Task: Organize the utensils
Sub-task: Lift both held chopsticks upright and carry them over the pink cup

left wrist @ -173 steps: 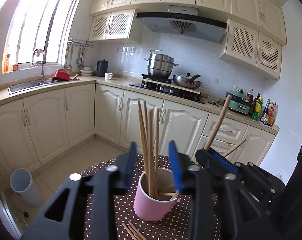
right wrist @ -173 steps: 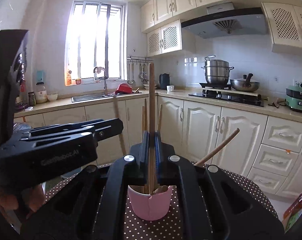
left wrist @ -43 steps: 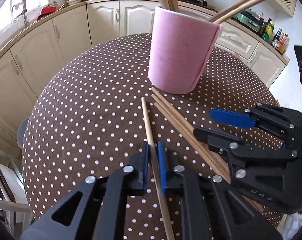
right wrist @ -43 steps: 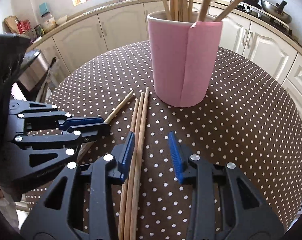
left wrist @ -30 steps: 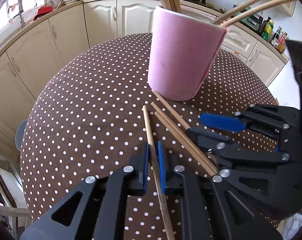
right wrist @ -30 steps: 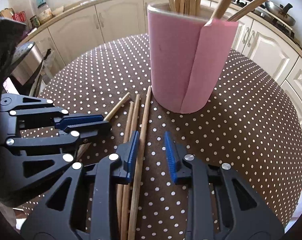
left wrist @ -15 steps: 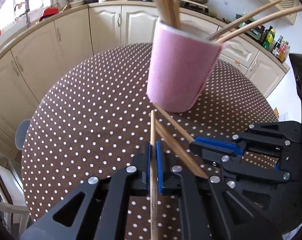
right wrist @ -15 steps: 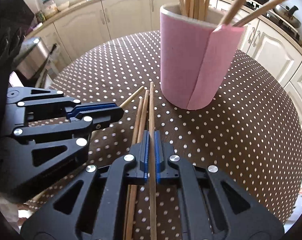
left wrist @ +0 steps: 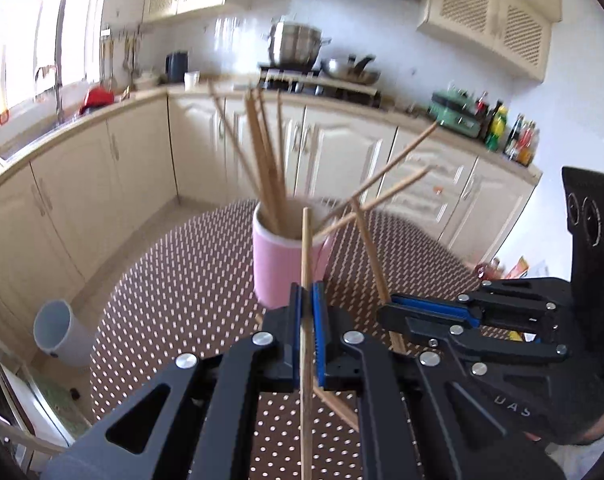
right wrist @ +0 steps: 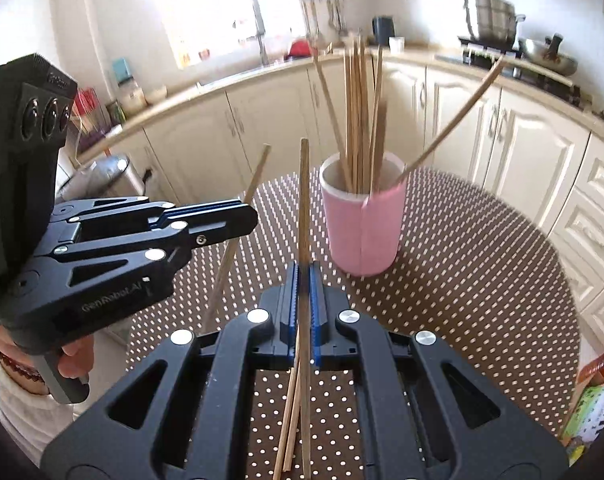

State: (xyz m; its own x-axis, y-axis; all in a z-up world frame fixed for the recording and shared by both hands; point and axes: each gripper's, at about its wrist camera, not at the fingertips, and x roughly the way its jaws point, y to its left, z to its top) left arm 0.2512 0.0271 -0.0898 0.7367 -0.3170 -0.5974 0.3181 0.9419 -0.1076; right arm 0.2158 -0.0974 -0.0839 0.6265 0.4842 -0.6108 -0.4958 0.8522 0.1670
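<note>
Each hand-held gripper clamps one chopstick above the dotted desk.

The left hand-held gripper (left wrist: pixel 306 300) is closed on a wooden chopstick (left wrist: pixel 305 264) that rises near-upright between its blue pads, and the right hand-held gripper (right wrist: pixel 303 280) is likewise clamped on a second chopstick (right wrist: pixel 303 200). Both sticks are held clear of the brown polka-dot desk (right wrist: pixel 481 264). Just beyond them, further back on the desk, stands the pink cup (right wrist: pixel 362 224), already bristling with chopsticks. Two loose chopsticks (right wrist: pixel 292 420) lie on the desk near the right hand-held gripper, partly hidden beneath its frame.
</note>
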